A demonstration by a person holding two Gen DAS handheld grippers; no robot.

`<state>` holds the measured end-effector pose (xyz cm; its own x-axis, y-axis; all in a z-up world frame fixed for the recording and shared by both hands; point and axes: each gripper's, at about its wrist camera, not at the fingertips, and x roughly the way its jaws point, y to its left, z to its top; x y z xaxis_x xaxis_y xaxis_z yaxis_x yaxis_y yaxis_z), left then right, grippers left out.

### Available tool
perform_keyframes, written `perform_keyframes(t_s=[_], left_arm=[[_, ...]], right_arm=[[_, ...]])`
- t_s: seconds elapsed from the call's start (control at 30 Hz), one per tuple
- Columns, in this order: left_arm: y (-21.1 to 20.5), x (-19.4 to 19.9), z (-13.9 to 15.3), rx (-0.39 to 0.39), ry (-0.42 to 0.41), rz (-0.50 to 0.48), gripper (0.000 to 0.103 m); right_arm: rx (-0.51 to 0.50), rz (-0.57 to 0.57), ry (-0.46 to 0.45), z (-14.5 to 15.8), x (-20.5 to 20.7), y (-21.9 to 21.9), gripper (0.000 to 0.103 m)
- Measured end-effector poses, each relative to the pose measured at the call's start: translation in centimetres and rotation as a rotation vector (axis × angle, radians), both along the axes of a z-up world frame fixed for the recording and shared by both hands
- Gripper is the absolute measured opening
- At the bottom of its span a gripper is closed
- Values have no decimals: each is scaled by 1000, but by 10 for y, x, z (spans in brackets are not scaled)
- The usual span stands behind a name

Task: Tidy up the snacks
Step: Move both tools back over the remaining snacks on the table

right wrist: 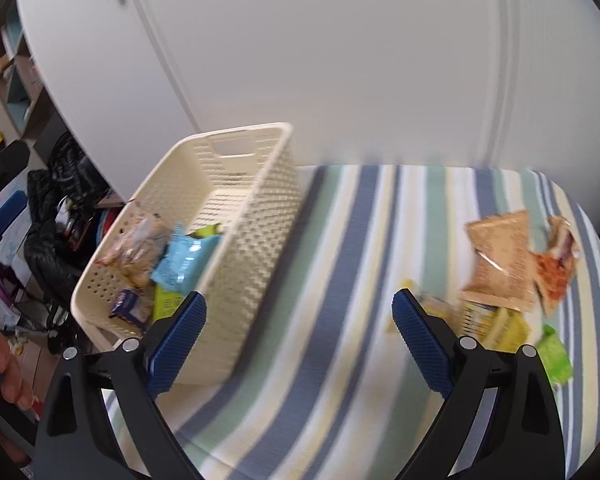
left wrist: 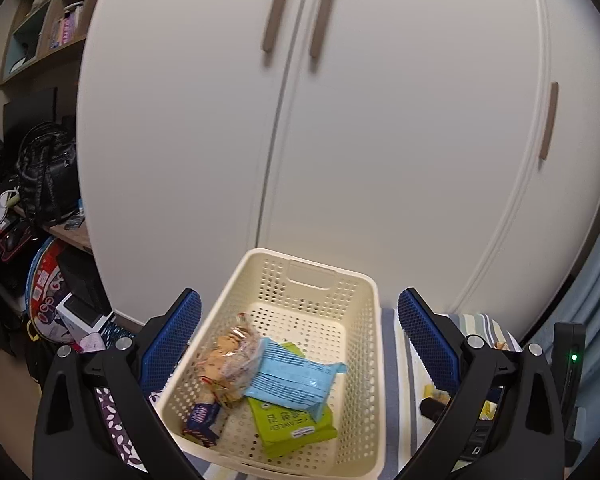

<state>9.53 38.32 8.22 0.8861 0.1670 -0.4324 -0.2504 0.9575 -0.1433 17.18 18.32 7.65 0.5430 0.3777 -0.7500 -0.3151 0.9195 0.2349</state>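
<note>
A cream perforated basket [left wrist: 364,292] [right wrist: 260,216] stands on a striped cloth. Inside it lie a light blue packet [left wrist: 296,376] [right wrist: 184,260], a green packet [left wrist: 296,428], a clear bag of biscuits [left wrist: 228,360] and a small dark blue packet [left wrist: 202,420]. My left gripper [left wrist: 298,328] hangs open over the basket with nothing between its fingers. My right gripper [right wrist: 298,320] is open above the cloth, just right of the basket. Loose snacks lie at the right: a brown packet [right wrist: 498,260], an orange-red packet [right wrist: 556,276], a yellow packet [right wrist: 500,326] and a green packet [right wrist: 554,354].
White wardrobe doors [left wrist: 340,120] rise right behind the basket. At the left stand shelves [left wrist: 40,28], a black bag [left wrist: 48,168] and floor clutter. A hand [right wrist: 4,360] shows at the left edge of the right wrist view. The striped cloth [right wrist: 340,340] has room between basket and snacks.
</note>
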Motion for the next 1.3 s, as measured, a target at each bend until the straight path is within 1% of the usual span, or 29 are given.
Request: perform_keyframes(t_s=[0.07, 0.33, 0.57, 0.73, 0.87, 1.07, 1.3], left_arm=[[-12, 3, -1, 15, 7, -30, 100], [-65, 20, -12, 66, 44, -169, 100], [-96, 35, -27, 45, 101, -277, 100], [-106, 41, -36, 27, 127, -331, 100], [-116, 44, -43, 15, 145, -354, 100], [-126, 47, -51, 41, 166, -364, 100], [-137, 50, -59, 68, 195, -377, 100]], right_arm=[[5, -40, 7, -2, 1, -21, 93], [-66, -142, 21, -5, 1, -92, 93], [-124, -192, 46, -12, 6, -149, 93], [-156, -219, 90, -30, 13, -184, 93], [-161, -205, 125, -46, 16, -196, 93], [-225, -120, 172, -67, 26, -192, 93], [-262, -39, 232, -85, 36, -186, 93]])
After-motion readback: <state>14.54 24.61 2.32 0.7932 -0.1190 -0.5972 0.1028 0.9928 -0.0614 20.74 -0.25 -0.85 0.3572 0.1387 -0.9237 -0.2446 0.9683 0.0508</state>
